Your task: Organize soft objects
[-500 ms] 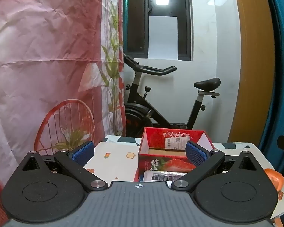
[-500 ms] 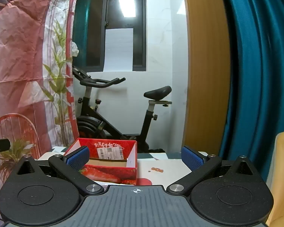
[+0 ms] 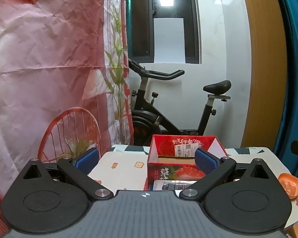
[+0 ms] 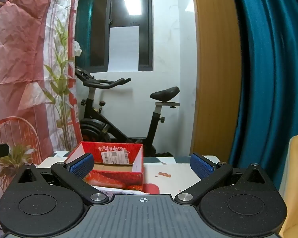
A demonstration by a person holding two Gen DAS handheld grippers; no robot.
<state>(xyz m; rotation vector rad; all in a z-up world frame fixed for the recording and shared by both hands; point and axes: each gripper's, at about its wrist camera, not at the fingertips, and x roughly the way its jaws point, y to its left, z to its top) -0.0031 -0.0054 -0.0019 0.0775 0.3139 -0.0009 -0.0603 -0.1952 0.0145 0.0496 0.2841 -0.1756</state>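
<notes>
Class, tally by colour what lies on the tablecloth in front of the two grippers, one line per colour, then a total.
Red: 1, the strawberry box
Orange: 1, the small soft object near the table's edge
White and black: 1, the flat packet against the box
Total: 3

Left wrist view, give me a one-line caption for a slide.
Open left gripper poised above a patterned table, facing an open red strawberry box, an exercise bike behind.

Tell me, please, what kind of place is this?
Probably a room in a home, not a workshop. An exercise bike stands by the white wall, teal curtains hang at the right, and a red strawberry box sits on a table with a printed tablecloth.
</notes>
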